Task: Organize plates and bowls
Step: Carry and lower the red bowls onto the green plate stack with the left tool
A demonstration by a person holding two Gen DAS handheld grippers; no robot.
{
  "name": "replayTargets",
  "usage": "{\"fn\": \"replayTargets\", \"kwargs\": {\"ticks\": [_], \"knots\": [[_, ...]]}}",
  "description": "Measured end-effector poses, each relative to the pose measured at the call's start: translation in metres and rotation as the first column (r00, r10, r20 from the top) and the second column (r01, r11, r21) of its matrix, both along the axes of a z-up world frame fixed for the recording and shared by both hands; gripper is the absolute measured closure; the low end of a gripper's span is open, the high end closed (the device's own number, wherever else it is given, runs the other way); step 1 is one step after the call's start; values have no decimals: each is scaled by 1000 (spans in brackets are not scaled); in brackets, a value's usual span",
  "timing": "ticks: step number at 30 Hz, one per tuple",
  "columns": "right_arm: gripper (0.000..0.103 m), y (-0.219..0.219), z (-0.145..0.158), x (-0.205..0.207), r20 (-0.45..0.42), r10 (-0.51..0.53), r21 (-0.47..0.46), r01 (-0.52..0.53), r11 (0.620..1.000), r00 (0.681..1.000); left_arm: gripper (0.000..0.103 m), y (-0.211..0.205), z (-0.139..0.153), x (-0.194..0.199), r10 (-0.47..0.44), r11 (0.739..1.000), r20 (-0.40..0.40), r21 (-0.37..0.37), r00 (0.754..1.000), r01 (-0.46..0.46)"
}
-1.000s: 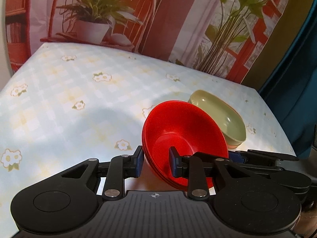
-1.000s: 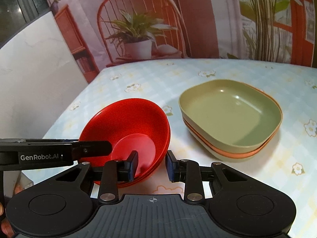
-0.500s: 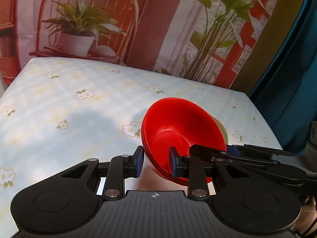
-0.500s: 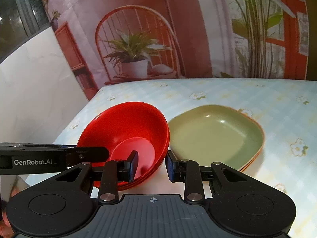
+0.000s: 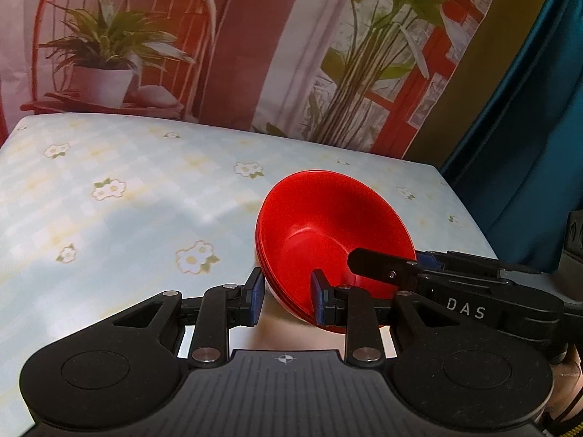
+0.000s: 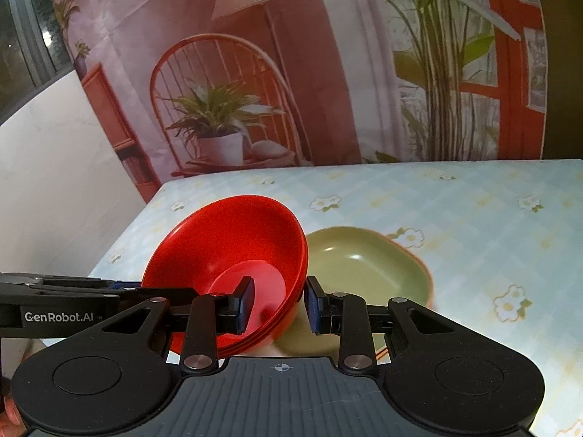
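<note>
Red plastic fills the middle of both wrist views: a stack of red bowls, with several rims showing along its lower edge, is lifted and tilted above the flowered worktop. We hold it from two sides. Our left gripper pinches the near rim, one pad inside the bowl and one outside, and our right gripper is clamped on the opposite rim the same way. In the right wrist view the green plates lie on the worktop just behind and to the right of the stack, with an orange edge showing beneath the top one. We judge the step in hand to be carrying the bowls to a resting place, probably beside the plates rather than on them. To do it well, we should level the stack before lowering, since the tilt could let an inner bowl slide. Both grippers should move together so neither rim twists, and we should release only once the base sits flat and clear of the plates.
</note>
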State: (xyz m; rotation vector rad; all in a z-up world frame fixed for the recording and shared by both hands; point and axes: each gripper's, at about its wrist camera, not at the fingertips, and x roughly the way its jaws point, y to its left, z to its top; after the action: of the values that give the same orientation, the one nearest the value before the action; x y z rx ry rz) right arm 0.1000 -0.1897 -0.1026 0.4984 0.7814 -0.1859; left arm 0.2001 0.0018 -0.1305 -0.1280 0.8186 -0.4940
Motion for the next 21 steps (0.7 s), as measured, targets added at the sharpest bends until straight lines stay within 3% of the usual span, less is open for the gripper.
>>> {"fn": "replayTargets", "kwargs": {"ticks": [21], "knots": [[75,-54,-23,13,-34,-48,-17,47,999,998,74,-48,-14,45,-61,997,-39,45,997,63]]}}
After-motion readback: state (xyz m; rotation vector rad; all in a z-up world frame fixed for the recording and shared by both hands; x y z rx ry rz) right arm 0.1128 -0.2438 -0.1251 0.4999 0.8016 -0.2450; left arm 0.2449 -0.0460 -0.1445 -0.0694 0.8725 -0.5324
